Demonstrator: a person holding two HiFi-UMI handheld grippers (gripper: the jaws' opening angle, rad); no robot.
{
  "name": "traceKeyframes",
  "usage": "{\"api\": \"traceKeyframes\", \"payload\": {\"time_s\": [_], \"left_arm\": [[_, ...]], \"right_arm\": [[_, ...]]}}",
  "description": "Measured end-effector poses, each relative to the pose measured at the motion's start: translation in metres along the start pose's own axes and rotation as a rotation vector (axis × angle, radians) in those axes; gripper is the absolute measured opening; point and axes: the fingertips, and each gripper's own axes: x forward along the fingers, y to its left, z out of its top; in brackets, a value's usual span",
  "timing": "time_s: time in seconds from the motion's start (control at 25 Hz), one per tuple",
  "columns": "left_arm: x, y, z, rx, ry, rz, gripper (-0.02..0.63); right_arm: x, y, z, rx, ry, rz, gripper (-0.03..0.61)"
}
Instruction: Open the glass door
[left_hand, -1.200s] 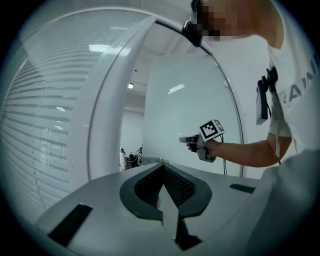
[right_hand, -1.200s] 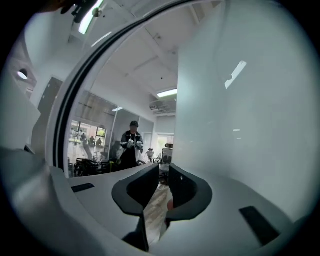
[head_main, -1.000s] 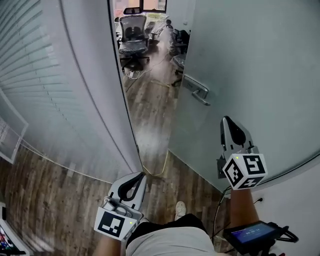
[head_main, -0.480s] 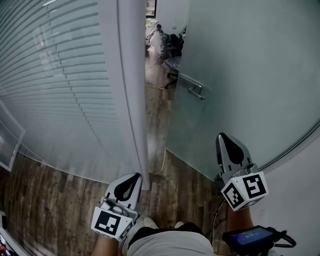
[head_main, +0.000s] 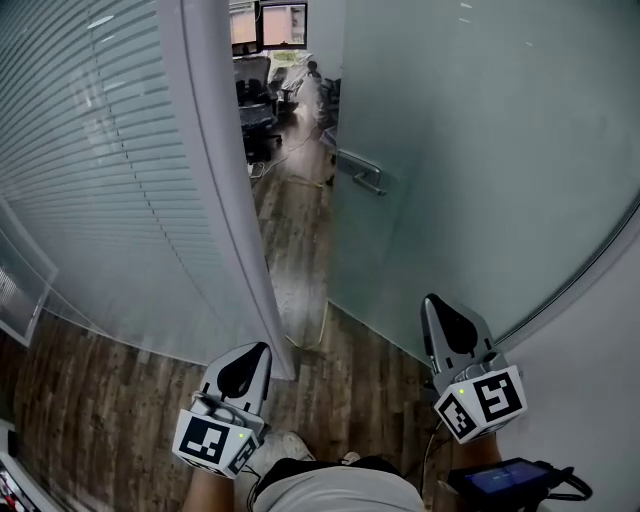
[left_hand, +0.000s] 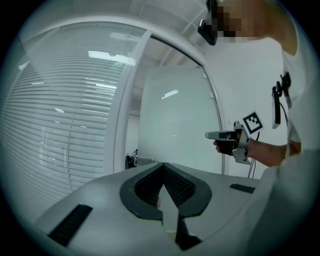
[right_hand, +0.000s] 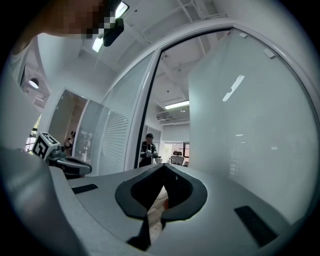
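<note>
— Head view first: where is the glass door (head_main: 480, 150)?

— On the right, upright, long axis vertical. It stands ajar, and its free left edge points to the far side, into the office beyond. Its handle (head_main: 362, 177) sits near that edge, with the lever lying level.

— And to the left?

— A white frame post (head_main: 215, 190), then a frosted partition (head_main: 90, 170) with blinds. Wooden floor (head_main: 295, 240) shows through the gap between post and door.

— The tools?

— Both are near the person and well apart from the door. The left gripper (head_main: 256, 350) is below the post and the right gripper (head_main: 433, 305) is below the door's bottom edge.

— Left gripper view?

— Its jaws are pressed together at the tips with nothing between them. The door (left_hand: 175, 120) rises straight ahead, and the right gripper (left_hand: 216, 135) hangs level at the right.

— Right gripper view?

— Its jaws are also pressed together and empty. The door (right_hand: 250, 125) fills the right side, the dark gap lies to its left, and a person (right_hand: 146, 148) stands far inside. The left gripper (right_hand: 75, 166) pokes in at the left.
</note>
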Motion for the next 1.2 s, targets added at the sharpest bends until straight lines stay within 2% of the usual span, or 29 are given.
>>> {"api": "traceKeyframes", "payload": {"time_s": [0.2, 0.36, 0.56, 0.72, 0.96, 1.2], "left_arm": [[-0.016, -0.028, 0.012, 0.016, 0.008, 0.046, 0.0], [-0.021, -0.043, 0.009, 0.013, 0.007, 0.085, 0.0], [-0.03, -0.045, 0.022, 0.028, -0.001, 0.098, 0.0], [-0.037, -0.05, 0.018, 0.038, -0.021, 0.092, 0.0], [-0.067, -0.023, 0.028, 0.037, -0.034, 0.09, 0.0], [-0.066, -0.011, 0.027, 0.031, -0.044, 0.086, 0.0]], "right_arm": [[-0.035, -0.001, 0.007, 0.016, -0.014, 0.045, 0.002], [-0.054, -0.003, -0.002, 0.034, -0.03, 0.064, 0.002], [-0.06, 0.003, 0.003, 0.029, -0.025, 0.071, 0.002], [-0.07, 0.008, 0.0, 0.018, -0.034, 0.066, 0.002], [-0.065, 0.044, 0.019, -0.007, -0.037, 0.049, 0.002], [-0.058, 0.052, 0.015, -0.02, -0.022, 0.051, 0.002]]}}
